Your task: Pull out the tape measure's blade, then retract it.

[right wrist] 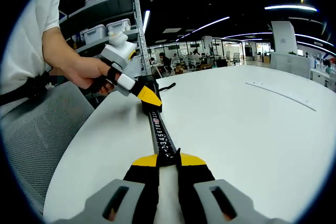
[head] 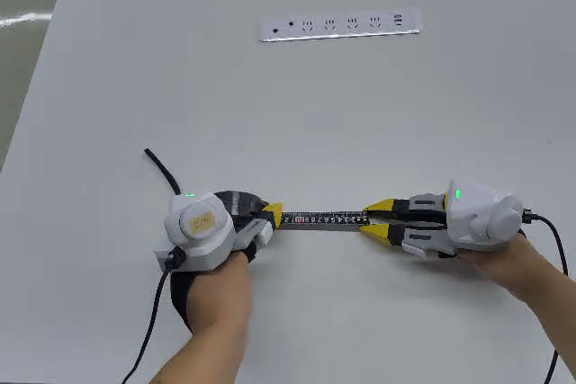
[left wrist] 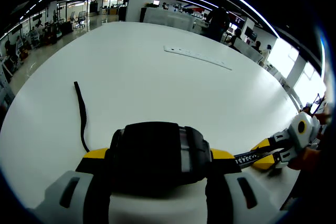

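A black, rounded tape measure case sits low over a white tabletop, clamped between the yellow-tipped jaws of the left gripper. Its dark blade is drawn out in a straight line to the right gripper, whose yellow jaws are pressed together on the blade's far end. White numerals and tick marks run along the blade; in the right gripper view the digits 3 to 8 can be read on the blade, while in the head view they are too small to make out. A pale yellow sticker on top of the left gripper carries writing too faint to read.

The left gripper view shows the case from behind, wedged between its two jaws, with the right gripper off to the right. The right gripper view looks along the blade to the left gripper, held in a person's hand. Behind it a metal shelf holds pale plastic bins; their contents cannot be told.

A thin black strap lies on the table just behind the left gripper. A long white power strip, with a row of sockets, lies well apart at the far side
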Motion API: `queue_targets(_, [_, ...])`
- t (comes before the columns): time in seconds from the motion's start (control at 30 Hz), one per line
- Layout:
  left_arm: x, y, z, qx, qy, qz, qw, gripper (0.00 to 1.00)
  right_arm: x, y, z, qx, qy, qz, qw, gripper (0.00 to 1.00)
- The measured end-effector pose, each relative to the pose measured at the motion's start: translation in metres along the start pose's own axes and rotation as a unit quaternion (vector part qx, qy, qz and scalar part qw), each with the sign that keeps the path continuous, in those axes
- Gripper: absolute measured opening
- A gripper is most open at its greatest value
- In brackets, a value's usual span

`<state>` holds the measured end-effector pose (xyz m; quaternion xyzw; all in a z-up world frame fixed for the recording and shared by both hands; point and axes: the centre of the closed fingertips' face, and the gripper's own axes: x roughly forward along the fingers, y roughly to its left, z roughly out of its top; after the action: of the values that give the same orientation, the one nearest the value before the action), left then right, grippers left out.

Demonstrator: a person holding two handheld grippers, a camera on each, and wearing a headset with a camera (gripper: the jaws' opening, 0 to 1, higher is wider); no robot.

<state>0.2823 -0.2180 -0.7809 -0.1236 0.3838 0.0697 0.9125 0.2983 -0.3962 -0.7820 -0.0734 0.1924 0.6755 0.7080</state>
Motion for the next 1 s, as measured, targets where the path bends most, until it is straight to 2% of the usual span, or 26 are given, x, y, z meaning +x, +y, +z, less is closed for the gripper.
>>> queue_targets(1.0, [-0.001,0.0,0.0,-0.01,-0.002,-0.004,0.9999,0.71,0.028,0.005,0.011,0.0,-0.001,0.016,0.9999,0.12])
